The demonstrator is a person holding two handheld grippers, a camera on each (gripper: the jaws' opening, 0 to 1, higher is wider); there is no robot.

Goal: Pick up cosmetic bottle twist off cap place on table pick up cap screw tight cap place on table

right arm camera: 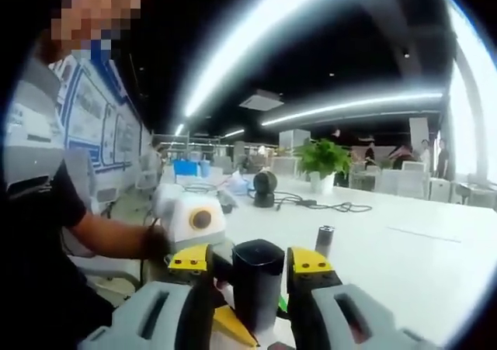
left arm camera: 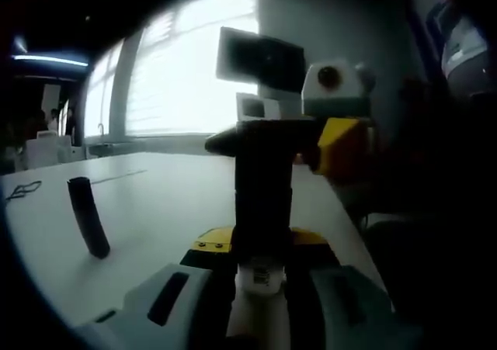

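I see my left gripper clamped on the lower body of the dark cosmetic bottle, holding it upright above the white surface. My right gripper reaches in from the side and closes on the black cap at the bottle's top. A second dark cylinder stands tilted on the surface, well apart. A potted plant sits far back.
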